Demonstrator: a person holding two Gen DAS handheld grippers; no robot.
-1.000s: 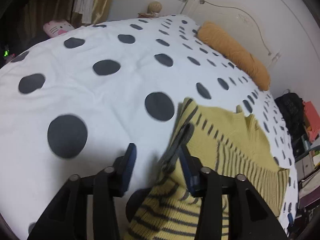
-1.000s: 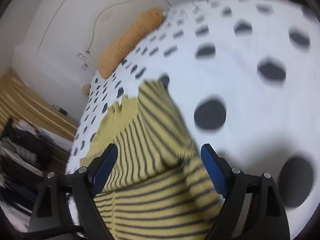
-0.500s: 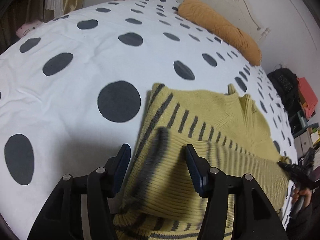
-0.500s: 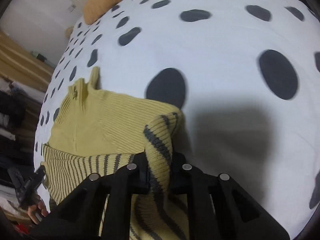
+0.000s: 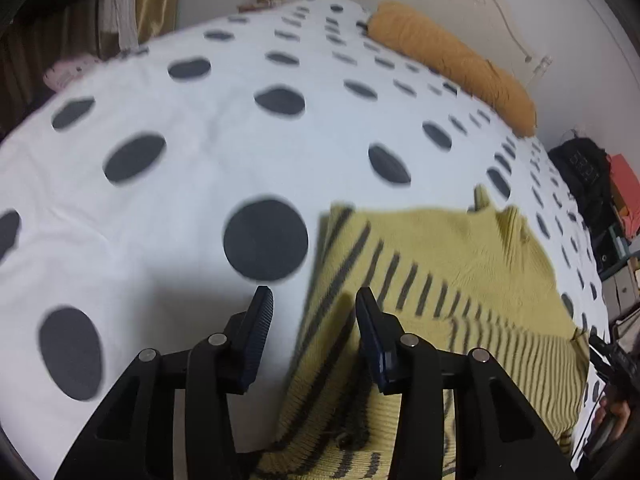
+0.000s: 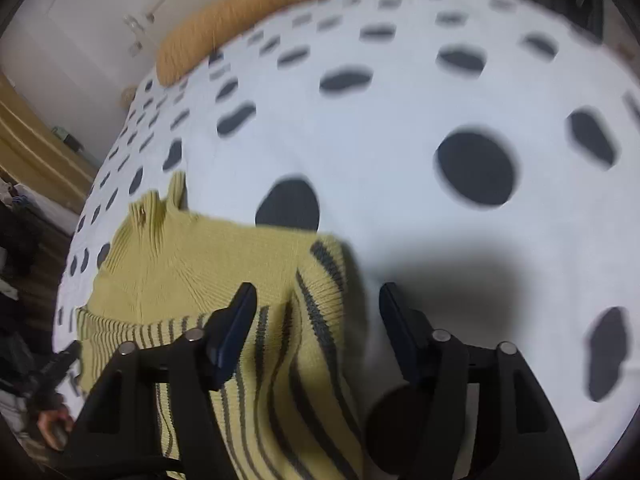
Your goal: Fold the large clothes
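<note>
Sweater (image 5: 460, 264), yellow with dark stripes, lies partly folded on the polka-dot bedspread (image 5: 192, 184), collar toward the orange bolster (image 5: 452, 60). Left gripper (image 5: 314, 312) is spread wide, its 2 fingers straddling the sweater's striped edge without pinching it. Right gripper (image 6: 318, 304) is likewise released, jaws apart above a folded striped corner (image 6: 320, 280). Only the left view shows a pink plush toy (image 5: 66, 72) and dark bag (image 5: 584, 164); the right view alone shows a hand (image 6: 54, 426) low left.
</note>
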